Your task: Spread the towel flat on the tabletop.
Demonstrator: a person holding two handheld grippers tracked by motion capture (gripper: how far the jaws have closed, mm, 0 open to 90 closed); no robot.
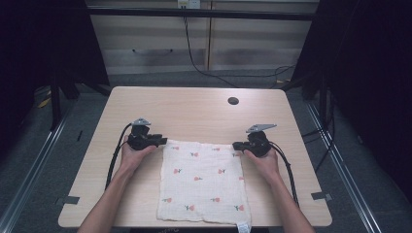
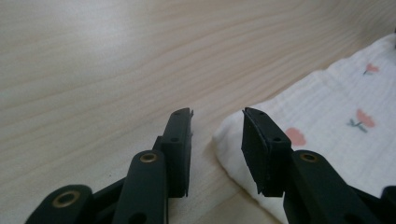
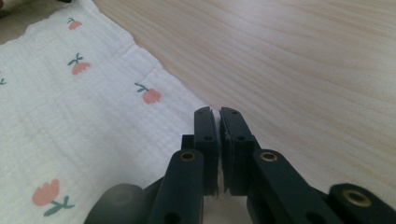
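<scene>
**Open tabletop all round the cloth**

The light wooden table [image 1: 194, 109] lies bare beyond the white flower-printed muslin cloth [image 1: 204, 182], and a hand could pass freely there; a small dark round hole [image 1: 233, 101] sits near the far edge. Bare strips run along the cloth's left and right sides. The left gripper [image 2: 217, 121] and the right gripper [image 3: 218, 114] occupy the cloth's two far corners

Even overhead light, dark surrounds, blurred foreground.
</scene>
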